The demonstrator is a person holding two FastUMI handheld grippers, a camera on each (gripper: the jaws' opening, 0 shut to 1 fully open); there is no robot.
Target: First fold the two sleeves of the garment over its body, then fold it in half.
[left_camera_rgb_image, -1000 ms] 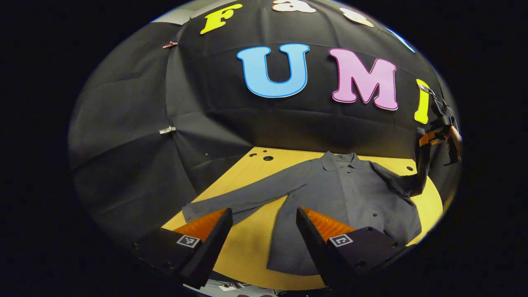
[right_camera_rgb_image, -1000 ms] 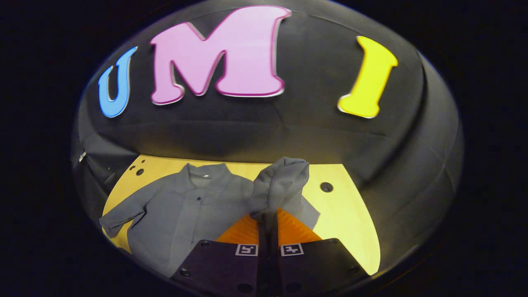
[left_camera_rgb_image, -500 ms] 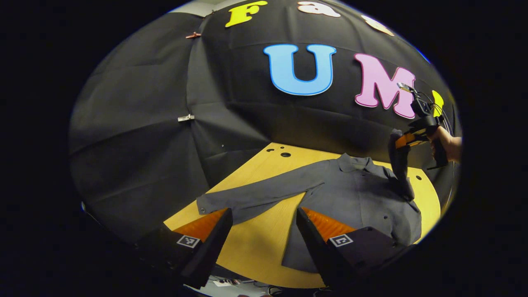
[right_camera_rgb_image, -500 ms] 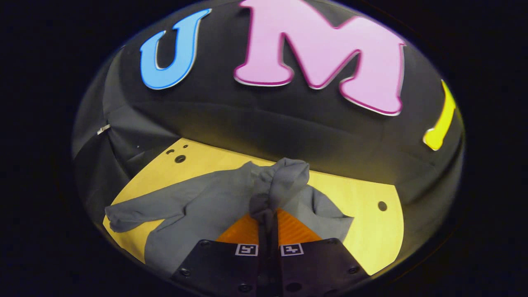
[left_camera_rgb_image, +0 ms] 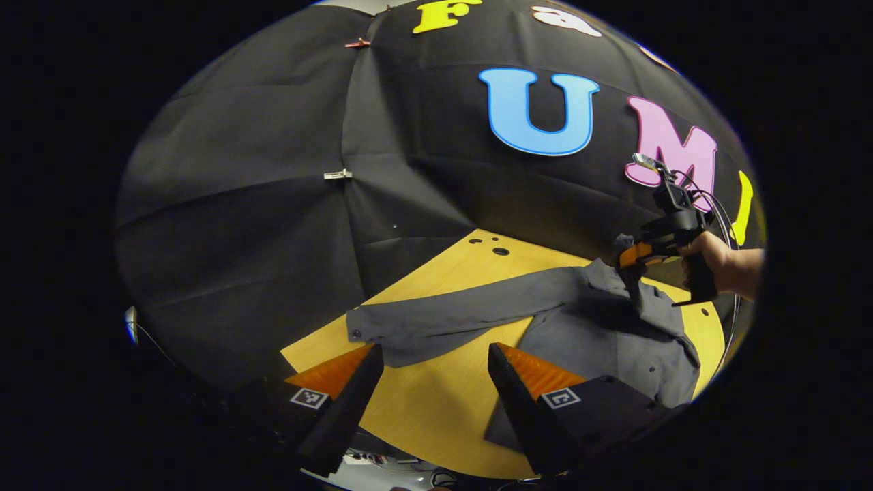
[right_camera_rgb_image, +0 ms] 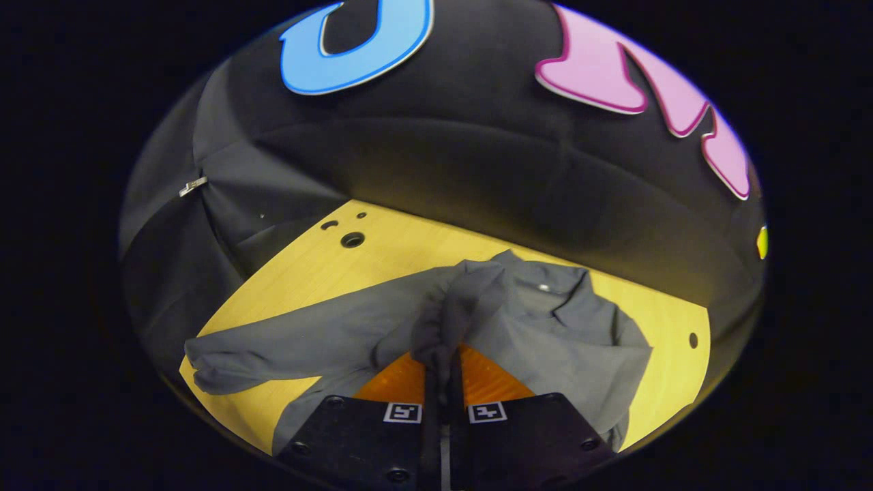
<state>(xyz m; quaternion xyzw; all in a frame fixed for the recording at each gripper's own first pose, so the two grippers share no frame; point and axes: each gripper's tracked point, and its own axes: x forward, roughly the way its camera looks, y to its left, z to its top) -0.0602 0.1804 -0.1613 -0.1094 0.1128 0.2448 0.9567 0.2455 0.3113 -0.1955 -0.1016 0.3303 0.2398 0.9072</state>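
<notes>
A yellow wooden table (left_camera_rgb_image: 436, 402) with round holes near its far-left corner (right_camera_rgb_image: 352, 239) carries a grey shirt (left_camera_rgb_image: 614, 341), one sleeve (left_camera_rgb_image: 443, 320) stretched flat toward its left edge

Plain grey shirt (right_camera_rgb_image: 545, 334) w/ dark buttons, yellow wood table (left_camera_rgb_image: 423, 402), black cloth wall (left_camera_rgb_image: 273, 204).

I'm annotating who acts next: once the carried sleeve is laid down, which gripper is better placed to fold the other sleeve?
Left. The left gripper is open just short of the flat sleeve; the right gripper is shut on the raised sleeve.
</notes>
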